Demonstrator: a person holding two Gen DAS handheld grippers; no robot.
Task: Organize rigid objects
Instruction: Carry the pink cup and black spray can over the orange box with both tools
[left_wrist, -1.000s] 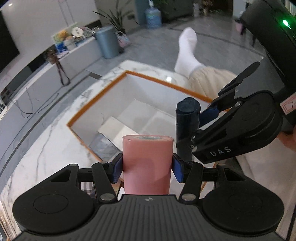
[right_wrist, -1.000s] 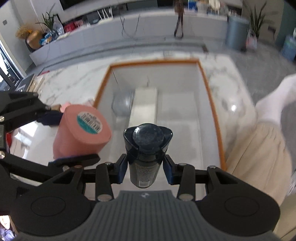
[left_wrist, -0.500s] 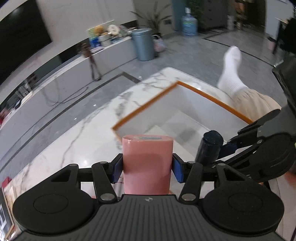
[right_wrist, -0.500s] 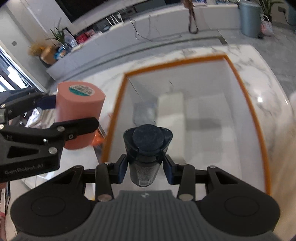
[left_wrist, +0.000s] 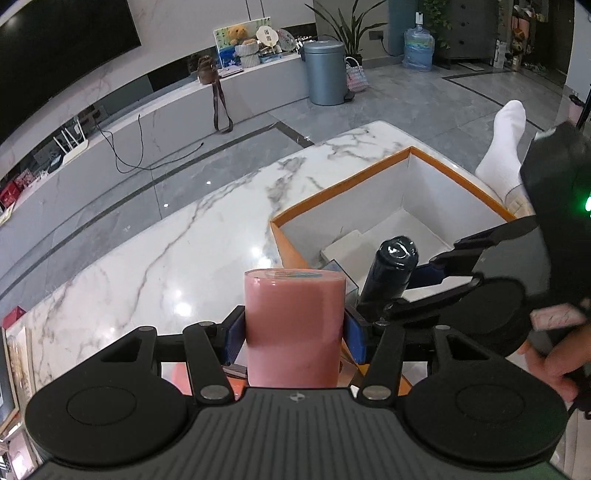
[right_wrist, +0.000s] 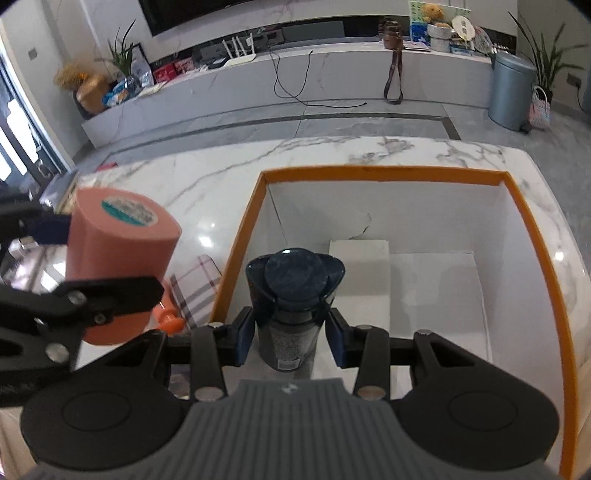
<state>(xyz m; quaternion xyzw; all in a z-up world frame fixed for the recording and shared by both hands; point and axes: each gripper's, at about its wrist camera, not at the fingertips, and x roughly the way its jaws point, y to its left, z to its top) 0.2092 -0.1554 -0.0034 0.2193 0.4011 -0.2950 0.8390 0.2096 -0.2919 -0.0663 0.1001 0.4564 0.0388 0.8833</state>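
Nearest in the left wrist view, the left tool (left_wrist: 294, 335) is clamped on an upright pink cylindrical container (left_wrist: 294, 325), its blue pads pressed to both sides. Just right of it, the right tool (left_wrist: 397, 295) grips a dark bottle (left_wrist: 391, 271) that tilts over the near corner of the orange-rimmed white box (left_wrist: 334, 197). The right wrist view shows what the left one hides — the dark bottle (right_wrist: 293, 295) has a rounded three-lobed cap and sits squeezed between the pads of the right tool (right_wrist: 291, 338), above the near left part of the box (right_wrist: 384, 173). That view also shows the teal label on the pink container's (right_wrist: 118, 258) top, with the left tool (right_wrist: 55, 258) holding it over the tabletop (right_wrist: 207, 192), left of and outside the box. Below it lie a plaid item (right_wrist: 197, 284) and a small orange object (right_wrist: 168, 319). Inside the box lies a flat white block (right_wrist: 360, 273). Farther off, past the marble tabletop — a grey bin (left_wrist: 327, 72) on the floor.
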